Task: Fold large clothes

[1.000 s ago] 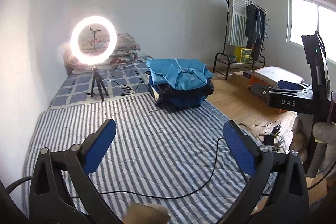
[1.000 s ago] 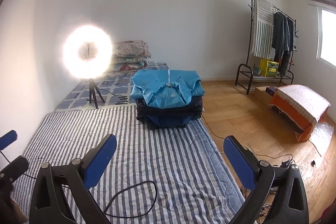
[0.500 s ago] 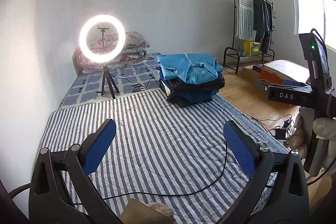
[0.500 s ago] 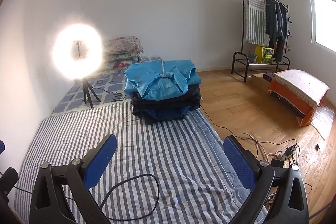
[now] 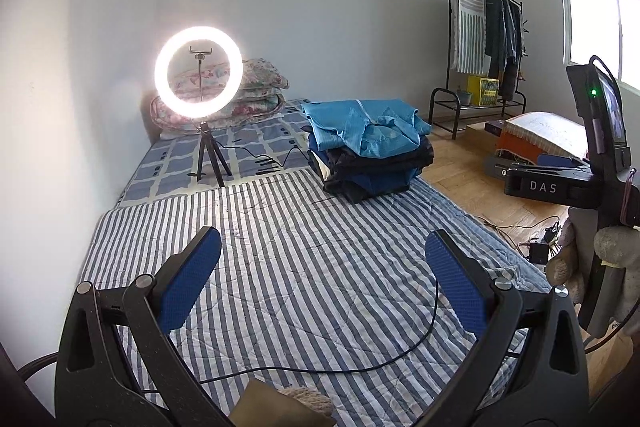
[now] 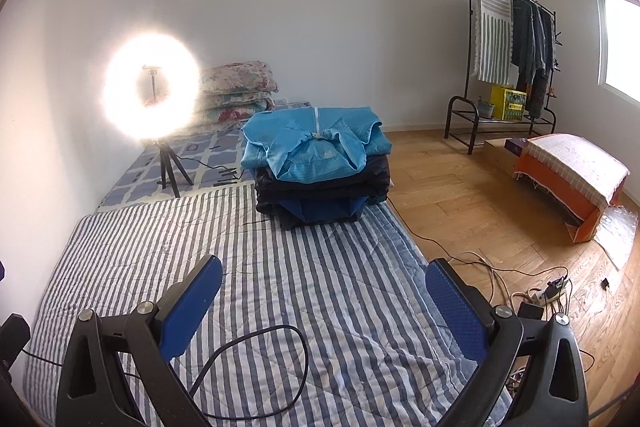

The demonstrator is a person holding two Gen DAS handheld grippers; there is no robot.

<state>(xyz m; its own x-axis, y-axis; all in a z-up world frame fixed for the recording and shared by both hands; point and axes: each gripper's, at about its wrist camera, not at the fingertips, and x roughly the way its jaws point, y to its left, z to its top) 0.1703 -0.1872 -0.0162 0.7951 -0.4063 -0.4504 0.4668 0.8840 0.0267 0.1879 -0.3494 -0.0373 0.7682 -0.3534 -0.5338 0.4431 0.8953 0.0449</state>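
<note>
A stack of folded clothes (image 5: 370,151) (image 6: 320,167) sits at the far end of the striped mattress (image 5: 304,259) (image 6: 280,267), a light blue garment (image 5: 364,125) (image 6: 314,143) on top of dark ones. My left gripper (image 5: 322,253) is open above the bare near part of the mattress, nothing between its blue pads. My right gripper (image 6: 324,281) is also open and empty, well short of the stack. In the left wrist view the right gripper's body (image 5: 560,183), held in a gloved hand (image 5: 616,259), shows at the right edge.
A lit ring light on a tripod (image 5: 199,75) (image 6: 152,87) stands on the checked mat beside folded quilts (image 5: 256,87). A black cable (image 5: 360,363) (image 6: 256,359) loops across the mattress. A clothes rack (image 6: 504,39), an orange covered bench (image 6: 576,175) and power cords (image 6: 536,291) are on the wooden floor.
Both grippers have swung a little, shifting the clothes stack and ring light across the views. Both stay open and empty; nothing on the mattress has moved.
</note>
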